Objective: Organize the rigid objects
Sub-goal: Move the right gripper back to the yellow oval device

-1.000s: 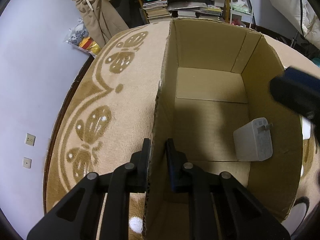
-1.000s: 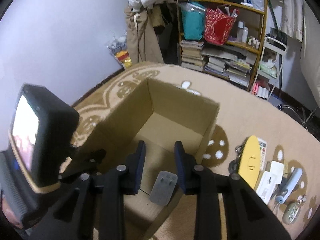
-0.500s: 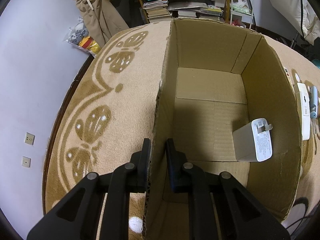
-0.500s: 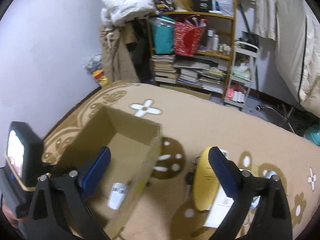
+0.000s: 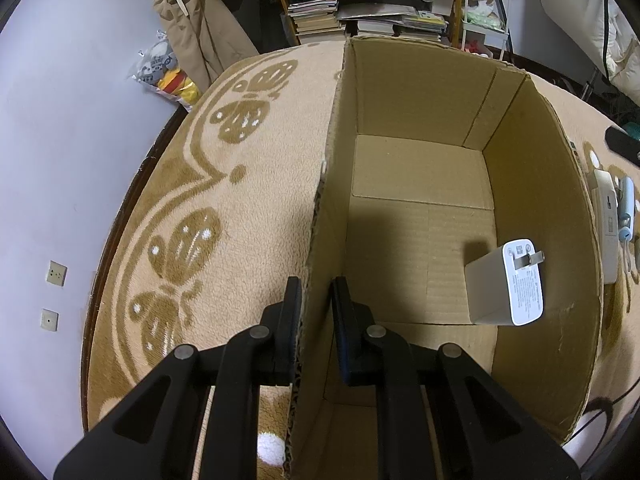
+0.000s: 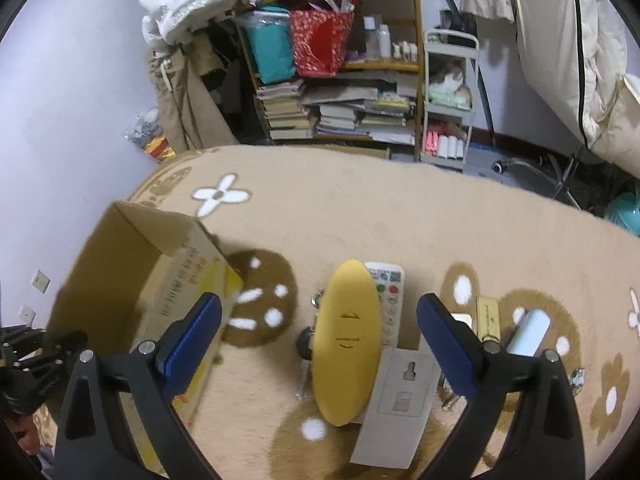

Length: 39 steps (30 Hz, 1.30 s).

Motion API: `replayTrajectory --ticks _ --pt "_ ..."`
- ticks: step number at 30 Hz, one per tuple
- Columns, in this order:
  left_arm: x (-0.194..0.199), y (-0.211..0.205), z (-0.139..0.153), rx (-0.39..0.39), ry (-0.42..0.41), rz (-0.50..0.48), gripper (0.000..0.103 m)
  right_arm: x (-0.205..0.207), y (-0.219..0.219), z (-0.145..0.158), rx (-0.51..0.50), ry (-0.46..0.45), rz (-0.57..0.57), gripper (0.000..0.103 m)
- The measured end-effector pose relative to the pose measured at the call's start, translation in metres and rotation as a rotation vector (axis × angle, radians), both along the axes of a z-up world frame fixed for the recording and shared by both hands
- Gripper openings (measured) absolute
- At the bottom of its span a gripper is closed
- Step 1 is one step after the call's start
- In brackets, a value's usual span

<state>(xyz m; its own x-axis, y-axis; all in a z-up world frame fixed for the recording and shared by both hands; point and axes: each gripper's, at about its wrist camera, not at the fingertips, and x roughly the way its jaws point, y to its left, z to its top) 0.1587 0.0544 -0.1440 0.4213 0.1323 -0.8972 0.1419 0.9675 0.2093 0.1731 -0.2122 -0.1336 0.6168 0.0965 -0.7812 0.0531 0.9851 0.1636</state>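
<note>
An open cardboard box stands on the patterned rug, and my left gripper is shut on its near-left wall. A white plug adapter rests inside the box against the right wall. In the right wrist view the box sits at the left, and my right gripper hangs open above a yellow oval object. Under that object lie a white remote control and a flat white rectangular piece. A pale blue cylinder and a cream box lie further right.
A bookshelf with stacked books, bags and bottles stands behind the rug beside a white trolley. Beige clothing hangs by the lilac wall. A bag of soft toys lies at the rug's edge. Bedding hangs at the right.
My right gripper let the adapter go into the box, opened wide and swung right to above the yellow object. The adapter tipped up against the box wall. The left gripper stayed put.
</note>
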Motion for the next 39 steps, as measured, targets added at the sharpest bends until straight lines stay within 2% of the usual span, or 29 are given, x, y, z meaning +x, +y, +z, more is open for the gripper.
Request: replayTrajectory --ticks 6,9,11,14,25,32,39 --pt "0.000 0.000 0.000 -0.001 0.000 0.001 0.014 0.010 -0.002 -0.027 0.037 0.043 0.003 0.098" --pt "0.000 0.001 0.000 -0.001 0.001 0.002 0.014 0.015 -0.001 -0.039 0.031 0.065 0.003 0.096" --pt "0.000 0.000 0.000 0.000 -0.001 0.004 0.014 0.018 -0.001 -0.045 0.033 0.082 -0.002 0.089" --pt "-0.001 0.000 -0.001 0.004 -0.004 0.002 0.014 0.022 0.000 -0.052 0.017 0.105 0.013 0.089" --pt "0.001 -0.001 -0.001 0.013 -0.004 0.007 0.014 0.034 0.005 -0.067 -0.055 0.165 0.063 0.087" --pt "0.001 -0.001 -0.001 0.009 -0.002 0.008 0.014 0.036 0.002 -0.071 -0.064 0.167 0.059 0.086" --pt "0.002 0.000 -0.001 0.006 -0.002 0.008 0.014 0.048 -0.008 -0.069 0.009 0.184 0.043 0.086"
